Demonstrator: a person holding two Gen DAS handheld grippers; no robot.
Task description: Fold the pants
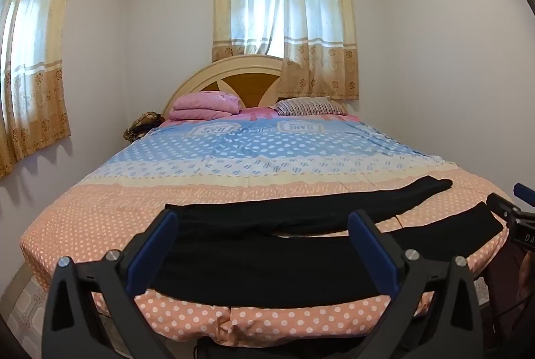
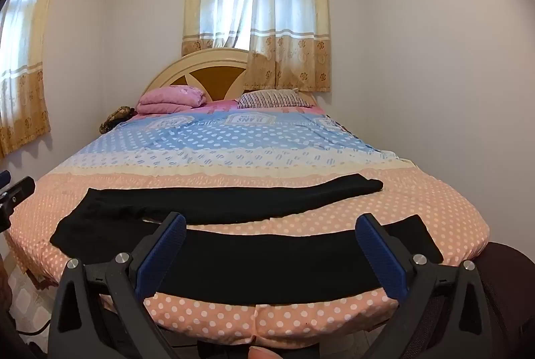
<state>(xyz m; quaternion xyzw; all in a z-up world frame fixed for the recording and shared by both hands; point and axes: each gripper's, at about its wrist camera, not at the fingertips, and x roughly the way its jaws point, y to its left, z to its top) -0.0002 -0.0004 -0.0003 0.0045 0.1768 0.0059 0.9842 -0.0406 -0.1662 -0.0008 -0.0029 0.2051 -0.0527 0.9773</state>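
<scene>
Pants [image 1: 267, 262] spread flat across bed [image 1: 67, 225] foot edge, legs apart; left gripper [image 1: 264, 255] and right gripper [image 2: 271, 255] wide open, empty; pinching quilt with fabric risks dragging.

black pants [image 1: 284, 245] lie spread across the polka-dot quilted bed's [image 1: 100, 218] foot end, legs apart, pink folded blanket [image 1: 204, 106] far behind them.

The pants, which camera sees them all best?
The right wrist view: the black pants show waist to both leg ends between the open right gripper. The left wrist view hides the near leg behind the open left gripper.
</scene>
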